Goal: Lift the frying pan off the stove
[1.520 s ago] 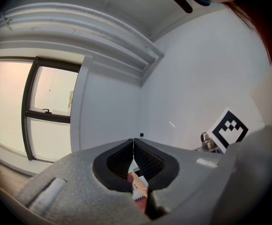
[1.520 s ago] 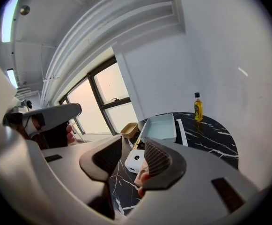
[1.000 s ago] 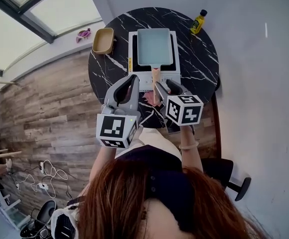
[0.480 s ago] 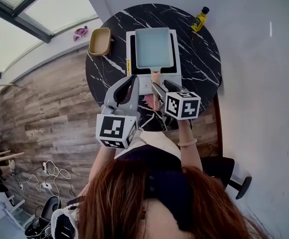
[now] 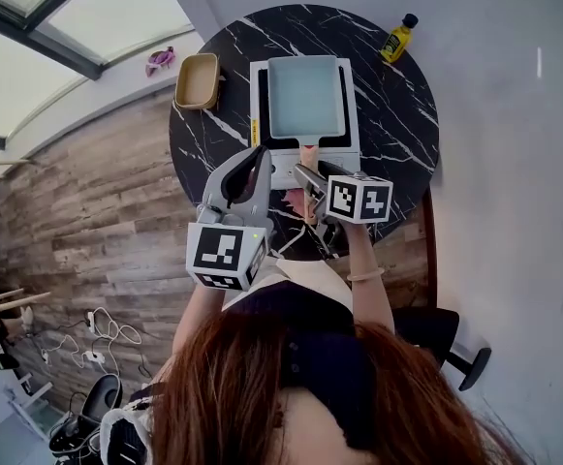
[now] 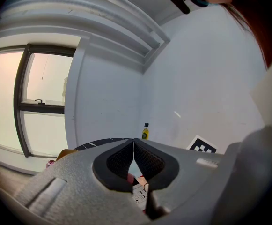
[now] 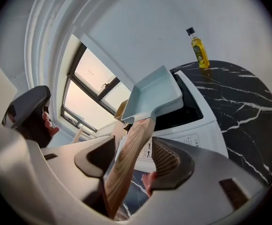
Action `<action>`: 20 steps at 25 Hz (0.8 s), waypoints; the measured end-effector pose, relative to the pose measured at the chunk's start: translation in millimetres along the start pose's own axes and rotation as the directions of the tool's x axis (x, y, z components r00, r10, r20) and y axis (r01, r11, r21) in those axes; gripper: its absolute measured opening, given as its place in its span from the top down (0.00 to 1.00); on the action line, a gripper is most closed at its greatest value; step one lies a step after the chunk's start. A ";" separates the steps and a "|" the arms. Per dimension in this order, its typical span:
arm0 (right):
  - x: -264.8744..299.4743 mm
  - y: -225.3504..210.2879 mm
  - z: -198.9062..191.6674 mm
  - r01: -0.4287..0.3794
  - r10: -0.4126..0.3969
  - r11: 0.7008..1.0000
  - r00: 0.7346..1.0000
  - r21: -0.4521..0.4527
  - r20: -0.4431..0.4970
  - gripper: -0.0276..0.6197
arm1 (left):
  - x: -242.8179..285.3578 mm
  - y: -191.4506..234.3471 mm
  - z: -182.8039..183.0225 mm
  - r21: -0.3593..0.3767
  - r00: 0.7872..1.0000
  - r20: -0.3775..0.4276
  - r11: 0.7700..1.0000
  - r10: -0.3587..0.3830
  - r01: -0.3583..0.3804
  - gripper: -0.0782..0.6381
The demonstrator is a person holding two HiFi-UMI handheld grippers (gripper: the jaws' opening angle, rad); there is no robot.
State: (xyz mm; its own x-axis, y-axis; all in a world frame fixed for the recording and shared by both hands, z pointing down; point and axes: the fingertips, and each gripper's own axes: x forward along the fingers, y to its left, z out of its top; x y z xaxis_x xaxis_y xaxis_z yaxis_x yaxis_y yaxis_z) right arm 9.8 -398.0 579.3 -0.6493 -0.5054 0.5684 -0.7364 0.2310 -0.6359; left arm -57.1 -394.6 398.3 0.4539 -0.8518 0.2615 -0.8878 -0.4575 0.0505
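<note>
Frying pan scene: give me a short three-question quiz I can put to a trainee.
1. True or false: the frying pan rests on the stove.
2. What lies between the right tongs? A: the pan's wooden handle. B: a spoon. C: nothing.
3. Which tongs are shut and empty?
Key: 1 true. 2 A; those tongs are opening, with the handle between them. 3 the left tongs.

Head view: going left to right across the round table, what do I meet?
From the left: tan dish → light blue frying pan sitting on the stove → yellow oil bottle.
</note>
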 end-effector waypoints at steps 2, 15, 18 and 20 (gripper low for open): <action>6.5 -2.3 0.0 -0.010 0.011 1.000 1.000 0.018 -0.012 0.56 | 3.8 3.2 -2.7 -0.005 1.000 -0.013 1.000 0.000 0.000 0.87; 38.9 -3.0 -9.9 -0.177 0.198 0.959 0.977 0.220 -0.075 0.61 | 21.8 16.7 -16.4 0.002 0.999 -0.045 1.000 0.015 -0.015 0.87; 40.8 2.5 -10.5 -0.241 0.272 0.927 0.959 0.287 -0.073 0.65 | 22.7 15.5 -17.9 0.004 0.998 -0.059 1.000 0.013 -0.013 0.87; 41.8 6.2 -10.4 -0.278 0.315 0.905 0.947 0.322 -0.068 0.69 | 23.2 16.1 -18.6 0.006 0.998 -0.064 1.000 0.015 -0.015 0.87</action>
State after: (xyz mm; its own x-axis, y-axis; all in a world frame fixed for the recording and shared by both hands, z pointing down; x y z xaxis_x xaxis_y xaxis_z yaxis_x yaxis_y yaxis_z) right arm -23.8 -409.0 604.5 -0.8596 -0.3488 0.3734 -0.4249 0.0818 -0.9016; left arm -62.4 -416.9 423.0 0.4344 -0.8406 0.3235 -0.8940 -0.4463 0.0407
